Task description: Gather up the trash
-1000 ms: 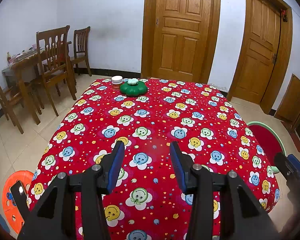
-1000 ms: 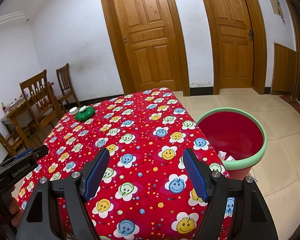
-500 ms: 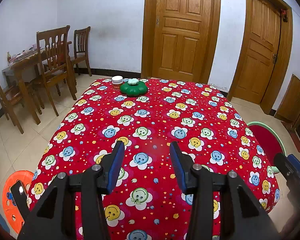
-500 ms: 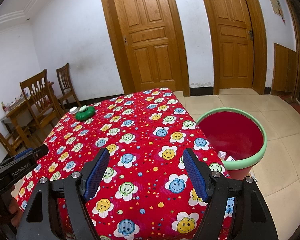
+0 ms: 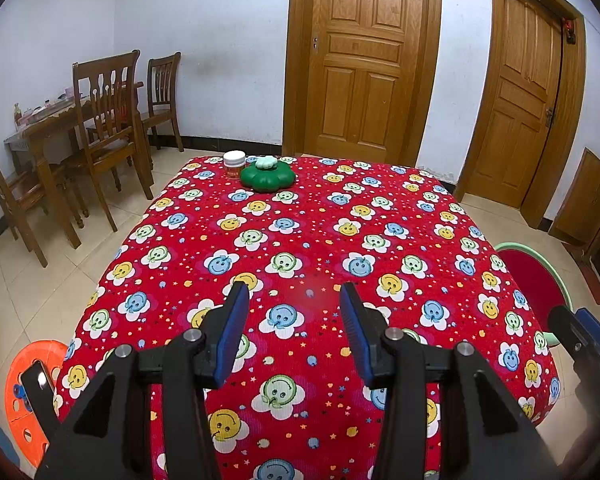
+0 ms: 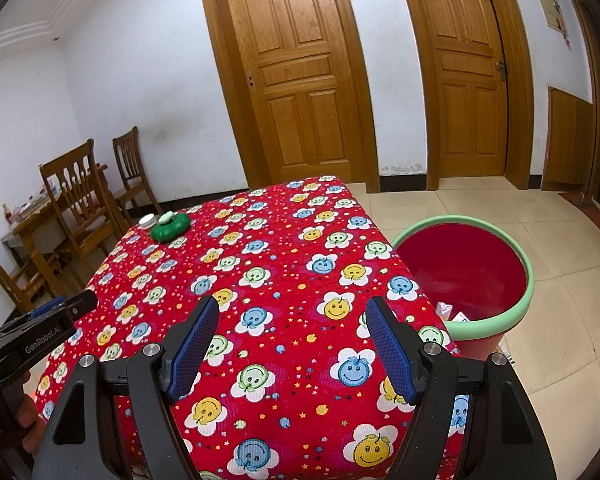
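Looks pretty much wrapped up to me. The table [image 5: 400, 208] with the red smiley-flower cloth has nothing that reads as trash on it; the only things on top are a green flower-shaped lidded dish [image 5: 267, 176] and a small white-capped jar [image 5: 235, 163] touching beside it, way at the far end, and those look like keepers, not rubbish. Both tools hover over the near edge with nothing in them: the left tool [image 5: 292, 322] has its blue pads spread apart, and the right tool [image 6: 290, 340] is spread wide too.

The trash itself seems to be in the red plastic bin with the mint-green rim [image 6: 528, 276], standing on the floor just right of the table. In the right wrist view I can make out a few pale scraps [image 6: 454, 314] at the bottom.

What I can't check: most of the bin's floor is hidden behind its near wall and the table corner, so no idea how much is in there. The left view only catches a sliver of the bin. The floor close to the table is cut off by the cloth, and an orange round thing [image 5: 28, 392] at the lower left is half blocked.
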The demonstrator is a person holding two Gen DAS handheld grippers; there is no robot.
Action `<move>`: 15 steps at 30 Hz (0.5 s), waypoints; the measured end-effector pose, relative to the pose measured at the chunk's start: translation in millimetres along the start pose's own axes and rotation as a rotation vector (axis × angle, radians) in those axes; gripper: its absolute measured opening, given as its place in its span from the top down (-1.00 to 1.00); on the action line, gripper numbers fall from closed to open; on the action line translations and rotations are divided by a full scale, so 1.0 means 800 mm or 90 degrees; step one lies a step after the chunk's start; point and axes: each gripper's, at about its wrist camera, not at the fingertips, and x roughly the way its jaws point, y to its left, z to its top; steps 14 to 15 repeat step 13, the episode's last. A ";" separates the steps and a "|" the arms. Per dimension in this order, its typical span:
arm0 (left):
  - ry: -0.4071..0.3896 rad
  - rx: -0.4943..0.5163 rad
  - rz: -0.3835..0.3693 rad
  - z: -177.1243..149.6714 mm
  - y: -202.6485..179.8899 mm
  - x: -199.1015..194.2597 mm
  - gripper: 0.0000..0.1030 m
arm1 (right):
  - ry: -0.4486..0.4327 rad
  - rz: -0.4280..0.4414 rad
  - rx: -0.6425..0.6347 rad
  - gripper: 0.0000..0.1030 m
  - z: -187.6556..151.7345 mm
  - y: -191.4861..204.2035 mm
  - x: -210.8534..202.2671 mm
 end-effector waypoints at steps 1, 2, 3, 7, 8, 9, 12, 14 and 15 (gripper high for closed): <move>0.000 0.000 0.000 0.000 0.001 0.000 0.09 | 0.000 0.000 0.000 -0.49 0.000 0.000 0.000; 0.000 0.000 0.000 0.000 0.001 0.000 0.09 | 0.000 0.000 0.000 -0.49 0.000 0.000 0.000; -0.001 0.000 0.000 0.000 0.001 0.000 0.09 | 0.000 0.000 0.000 -0.49 0.000 0.000 0.000; 0.000 0.000 0.000 0.001 0.001 0.000 0.09 | -0.001 0.000 0.000 -0.49 -0.002 0.000 0.000; 0.000 0.000 0.000 0.000 0.001 0.000 0.09 | 0.000 0.000 0.000 -0.49 -0.002 0.000 0.000; 0.000 0.000 0.000 0.000 0.001 0.000 0.09 | 0.000 0.000 0.000 -0.49 -0.002 0.000 0.000; 0.001 -0.001 -0.001 0.001 0.001 0.000 0.09 | 0.000 0.000 0.002 -0.49 -0.002 0.000 0.000; 0.001 -0.001 -0.001 0.000 0.001 0.000 0.09 | 0.001 0.000 0.002 -0.49 -0.002 0.000 0.000; 0.001 -0.001 -0.001 0.000 0.001 0.000 0.09 | 0.001 0.000 0.002 -0.49 -0.002 0.000 0.000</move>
